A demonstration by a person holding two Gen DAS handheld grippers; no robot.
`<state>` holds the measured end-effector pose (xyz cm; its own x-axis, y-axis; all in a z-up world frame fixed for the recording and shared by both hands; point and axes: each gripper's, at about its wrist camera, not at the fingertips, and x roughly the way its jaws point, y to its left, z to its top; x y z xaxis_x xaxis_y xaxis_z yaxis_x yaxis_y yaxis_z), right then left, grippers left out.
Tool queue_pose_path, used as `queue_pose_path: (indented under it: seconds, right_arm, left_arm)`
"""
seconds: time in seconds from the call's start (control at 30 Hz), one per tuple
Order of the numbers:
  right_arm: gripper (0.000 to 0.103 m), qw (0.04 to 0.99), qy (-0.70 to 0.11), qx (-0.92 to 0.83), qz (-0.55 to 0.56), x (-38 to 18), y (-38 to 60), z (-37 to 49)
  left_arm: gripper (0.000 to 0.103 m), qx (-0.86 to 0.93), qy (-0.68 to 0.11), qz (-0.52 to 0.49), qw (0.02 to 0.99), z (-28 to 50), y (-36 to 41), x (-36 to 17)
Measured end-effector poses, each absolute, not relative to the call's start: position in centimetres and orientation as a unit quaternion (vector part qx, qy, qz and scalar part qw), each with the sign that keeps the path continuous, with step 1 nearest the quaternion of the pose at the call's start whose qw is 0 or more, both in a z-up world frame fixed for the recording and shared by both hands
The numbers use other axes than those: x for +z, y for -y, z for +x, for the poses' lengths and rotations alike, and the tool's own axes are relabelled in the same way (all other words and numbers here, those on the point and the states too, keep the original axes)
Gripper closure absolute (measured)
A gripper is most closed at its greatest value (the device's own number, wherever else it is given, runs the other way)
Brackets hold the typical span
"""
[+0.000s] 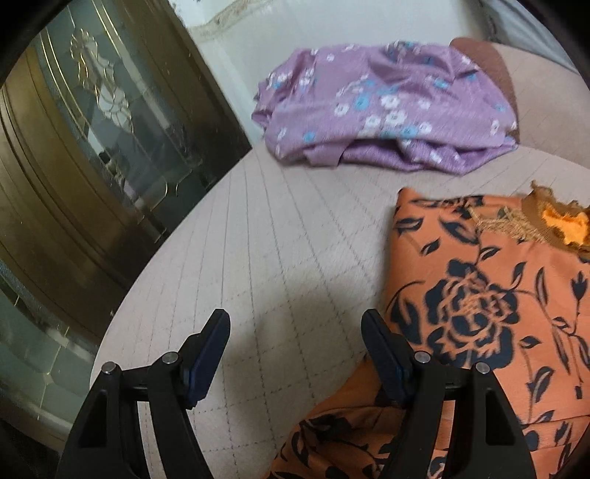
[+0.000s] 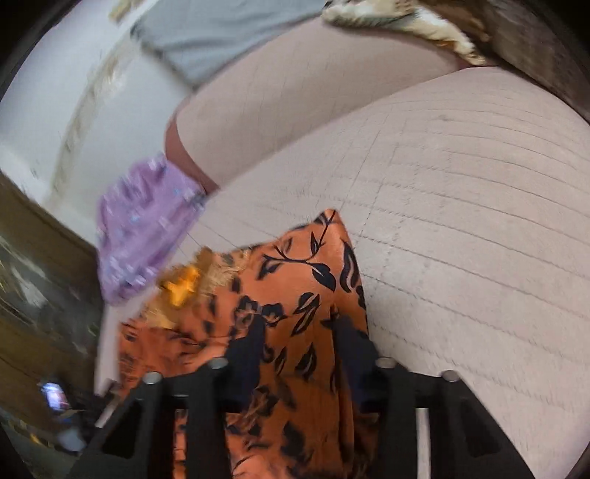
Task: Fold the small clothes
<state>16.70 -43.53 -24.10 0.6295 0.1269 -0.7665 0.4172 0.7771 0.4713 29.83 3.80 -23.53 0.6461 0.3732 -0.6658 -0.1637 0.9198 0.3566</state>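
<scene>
A pale, quilted cushion surface (image 1: 280, 235) stitched in a grid is seen filling the middle of both views, with a dark wooden cabinet with patterned glass (image 1: 92, 154) standing to its left and a light wall beyond. At the far side of the surface a purple garment with white and blue flowers (image 1: 383, 110) is laid in a loose heap, just in front of a brown-edged cushion (image 1: 490, 62). Nearer and to the right, an orange garment printed with dark roses and leaves (image 1: 479, 294) is spread flat, its embroidered neckline turned toward the far right. The left gripper (image 1: 295, 331) is held above the bare surface with its fingers spread wide and nothing between them; the right finger is seen at the left edge of the orange garment, though whether it touches the cloth cannot be told. In the blurred right wrist view the right gripper (image 2: 298, 346) is positioned over the orange garment near its right edge, its fingers parted, with patterned cloth seen in the gap between them; the pads are not seen pressing on it, so the cloth appears not to be clamped. At the far edge of that view a grey fabric (image 2: 217, 33) and a patterned piece of cloth (image 2: 405, 18) can be made out.
</scene>
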Motion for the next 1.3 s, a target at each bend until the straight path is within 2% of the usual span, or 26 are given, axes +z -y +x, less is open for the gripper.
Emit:
queue_pose_path:
  seconds: [0.07,0.1,0.13,0.17,0.3,0.47,0.57,0.63,0.7,0.8,0.87,0.93,1.07,1.17,1.23,1.3]
  right_arm:
    - [0.064,0.837,-0.443,-0.084,0.310,-25.6,43.1,18.1]
    - [0.068,0.837,-0.449,-0.086,0.299,-26.0,42.7,18.5]
    - [0.075,0.840,-0.457,-0.093,0.277,-26.4,42.2,19.0]
    - [0.091,0.842,-0.461,-0.097,0.263,-26.5,41.9,19.2]
    - [0.094,0.869,-0.428,-0.102,0.226,-24.4,40.5,19.2]
    - [0.094,0.889,-0.370,-0.131,0.233,-22.5,41.7,18.5]
    - [0.094,0.866,-0.413,-0.142,0.242,-24.8,42.6,19.3]
    - [0.090,0.836,-0.456,-0.149,0.266,-26.9,43.1,20.2]
    - [0.085,0.833,-0.450,-0.152,0.283,-26.2,43.6,19.7]
    - [0.080,0.853,-0.411,-0.164,0.277,-23.5,43.6,18.6]
    - [0.069,0.874,-0.375,-0.159,0.266,-22.0,42.8,17.8]
    - [0.068,0.882,-0.369,-0.120,0.267,-21.2,41.8,17.7]
    - [0.068,0.884,-0.410,-0.037,0.222,-21.8,37.0,18.9]
    - [0.068,0.866,-0.463,0.011,0.191,-23.4,33.8,19.9]
    - [0.068,0.845,-0.510,0.014,0.160,-25.6,32.1,20.4]
    - [0.068,0.844,-0.517,0.010,0.143,-26.1,31.6,20.6]
  left_arm:
    - [0.029,0.136,-0.388,0.134,0.902,29.8,-3.4,-23.4]
    - [0.029,0.129,-0.387,0.140,0.902,29.7,-3.0,-23.5]
    - [0.029,0.125,-0.387,0.147,0.902,29.7,-2.6,-23.6]
    - [0.029,0.121,-0.389,0.155,0.900,29.8,-2.1,-23.8]
    - [0.029,0.118,-0.399,0.175,0.892,30.0,-1.1,-24.7]
    - [0.029,0.123,-0.400,0.183,0.890,30.1,-0.9,-25.0]
    - [0.028,0.127,-0.401,0.195,0.886,30.1,-0.6,-25.4]
    - [0.028,0.128,-0.404,0.202,0.883,30.0,-0.6,-25.6]
    - [0.028,0.128,-0.406,0.198,0.883,30.0,-0.8,-25.5]
    - [0.028,0.124,-0.399,0.184,0.890,29.7,-1.0,-24.8]
    - [0.029,0.110,-0.384,0.172,0.900,29.3,-0.9,-24.0]
    - [0.029,0.089,-0.366,0.167,0.911,28.7,-0.2,-23.3]
    - [0.027,0.050,-0.360,0.189,0.912,27.9,1.8,-23.6]
    - [0.021,0.023,-0.404,0.221,0.888,28.2,3.2,-25.7]
    - [0.021,0.025,-0.401,0.225,0.887,28.2,3.3,-26.0]
    - [0.020,0.024,-0.407,0.222,0.886,28.3,3.2,-25.8]
